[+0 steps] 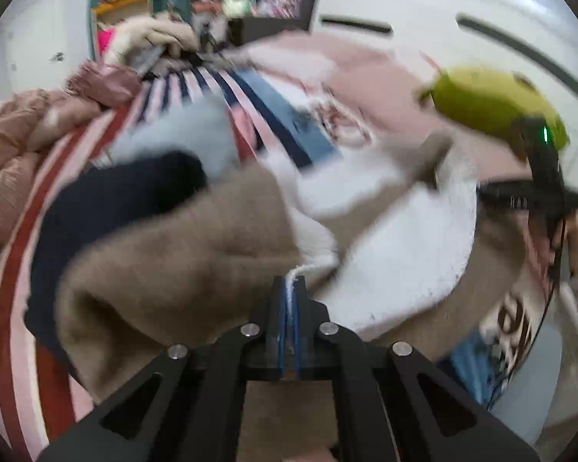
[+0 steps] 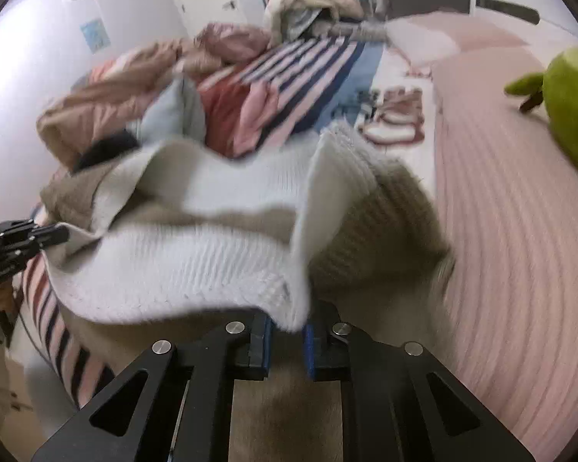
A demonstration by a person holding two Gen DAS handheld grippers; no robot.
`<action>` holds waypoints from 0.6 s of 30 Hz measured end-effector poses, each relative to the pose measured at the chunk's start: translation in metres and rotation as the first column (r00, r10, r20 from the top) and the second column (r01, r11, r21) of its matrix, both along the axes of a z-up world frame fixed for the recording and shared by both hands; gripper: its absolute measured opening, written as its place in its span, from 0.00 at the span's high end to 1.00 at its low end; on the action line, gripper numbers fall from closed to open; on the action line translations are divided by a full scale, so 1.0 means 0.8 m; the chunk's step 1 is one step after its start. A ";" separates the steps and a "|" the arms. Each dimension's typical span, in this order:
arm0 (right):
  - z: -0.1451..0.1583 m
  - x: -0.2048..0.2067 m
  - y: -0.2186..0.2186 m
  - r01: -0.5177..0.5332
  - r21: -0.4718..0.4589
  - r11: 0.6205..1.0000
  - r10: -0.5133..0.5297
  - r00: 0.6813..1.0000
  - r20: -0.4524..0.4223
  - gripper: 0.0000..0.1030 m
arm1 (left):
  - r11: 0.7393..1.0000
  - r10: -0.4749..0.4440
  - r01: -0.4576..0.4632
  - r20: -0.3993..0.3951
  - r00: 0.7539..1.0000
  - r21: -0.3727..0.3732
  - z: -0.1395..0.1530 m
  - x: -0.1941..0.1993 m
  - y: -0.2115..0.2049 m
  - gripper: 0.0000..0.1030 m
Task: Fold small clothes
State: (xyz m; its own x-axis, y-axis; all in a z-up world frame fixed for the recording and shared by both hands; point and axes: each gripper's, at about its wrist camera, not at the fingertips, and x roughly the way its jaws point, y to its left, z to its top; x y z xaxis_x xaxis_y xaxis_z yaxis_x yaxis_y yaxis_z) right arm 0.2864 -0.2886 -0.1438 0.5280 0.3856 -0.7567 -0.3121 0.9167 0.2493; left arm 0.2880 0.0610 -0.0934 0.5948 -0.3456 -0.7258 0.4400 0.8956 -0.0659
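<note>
A white and beige knitted sweater [image 2: 212, 238] hangs between my two grippers above a bed. My left gripper [image 1: 289, 288] is shut on a white edge of the sweater [image 1: 385, 254]; it also shows at the left edge of the right wrist view [image 2: 54, 233], holding the knit. My right gripper [image 2: 287, 331] has its jaws slightly apart with the white hem lying between them; whether it pinches the knit is unclear. The right gripper shows in the left wrist view [image 1: 497, 192], blurred.
A striped pink, navy and red bedspread [image 2: 312, 65] lies beneath with loose clothes: a light blue piece [image 2: 173, 111], a pink piece [image 2: 258, 115], a dark garment [image 1: 115, 200]. A pink quilt [image 2: 520, 211] is to the right. A green plush toy [image 2: 570, 107] sits far right.
</note>
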 end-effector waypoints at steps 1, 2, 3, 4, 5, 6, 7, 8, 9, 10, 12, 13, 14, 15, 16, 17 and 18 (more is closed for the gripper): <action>0.009 0.009 0.000 0.015 -0.004 1.000 -0.015 1.000 0.022 0.94 | 1.000 0.021 -0.021 0.027 0.999 -0.008 0.011 0.008 0.004 0.99; 0.014 0.016 0.001 0.023 -0.008 1.000 -0.022 0.999 0.031 0.95 | 0.999 0.052 -0.051 0.063 0.997 -0.005 0.023 0.017 0.008 0.99; 0.018 0.026 -0.001 0.030 -0.012 0.999 -0.029 0.999 0.036 0.96 | 0.997 0.077 -0.077 0.099 0.992 0.003 0.032 0.029 0.011 0.99; 0.021 0.040 -0.001 0.049 -0.026 0.998 -0.048 0.998 0.041 0.96 | 0.995 0.102 -0.103 0.127 0.987 0.000 0.039 0.040 0.015 0.99; 0.021 0.049 -0.001 0.059 -0.043 0.997 -0.057 0.997 0.044 0.96 | 0.990 0.144 -0.142 0.161 0.977 -0.019 0.047 0.058 0.019 0.99; 0.019 0.059 -0.001 0.066 -0.066 0.996 -0.063 0.997 0.044 0.96 | 0.983 0.184 -0.181 0.180 0.966 -0.033 0.050 0.073 0.023 0.96; 0.015 0.072 -0.001 0.075 -0.090 0.993 -0.072 0.997 0.037 0.96 | 0.976 0.217 -0.213 0.190 0.958 -0.038 0.051 0.086 0.027 0.91; 0.007 0.084 -0.003 0.094 -0.107 0.990 -0.092 0.996 0.019 0.96 | 0.958 0.287 -0.286 0.201 0.937 -0.031 0.052 0.105 0.032 0.88; 0.002 0.090 -0.005 0.111 -0.112 0.987 -0.111 0.994 0.007 0.95 | 0.944 0.328 -0.329 0.201 0.923 -0.027 0.052 0.114 0.038 0.82; -0.003 0.094 -0.012 0.144 -0.117 0.983 -0.145 0.989 -0.003 0.95 | 0.932 0.361 -0.360 0.193 0.912 -0.044 0.054 0.121 0.045 0.76; 0.000 0.087 -0.025 0.173 -0.089 0.981 -0.174 0.985 0.001 0.95 | 0.926 0.373 -0.357 0.156 0.915 -0.124 0.061 0.114 0.065 0.55; 0.005 0.076 -0.033 0.178 -0.066 0.982 -0.178 0.984 0.008 0.90 | 0.928 0.362 -0.340 0.154 0.919 -0.153 0.065 0.105 0.070 0.41; 0.011 0.061 -0.040 0.173 -0.053 0.983 -0.173 0.985 0.014 0.86 | 0.934 0.342 -0.315 0.169 0.924 -0.168 0.069 0.088 0.075 0.37; 0.016 0.048 -0.043 0.170 -0.047 0.984 -0.169 0.985 0.020 0.74 | 0.939 0.329 -0.301 0.187 0.926 -0.163 0.073 0.072 0.080 0.34; 0.024 0.023 -0.050 0.167 -0.029 0.986 -0.166 0.986 0.029 0.64 | 0.944 0.320 -0.294 0.192 0.928 -0.149 0.074 0.049 0.084 0.30; 0.028 0.005 -0.054 0.159 -0.014 0.987 -0.159 0.987 0.027 0.60 | 0.947 0.309 -0.284 0.185 0.933 -0.149 0.074 0.030 0.088 0.28; 0.031 -0.020 -0.058 0.140 0.017 0.990 -0.141 0.990 0.014 0.56 | 0.949 0.300 -0.275 0.176 0.937 -0.156 0.072 0.014 0.093 0.23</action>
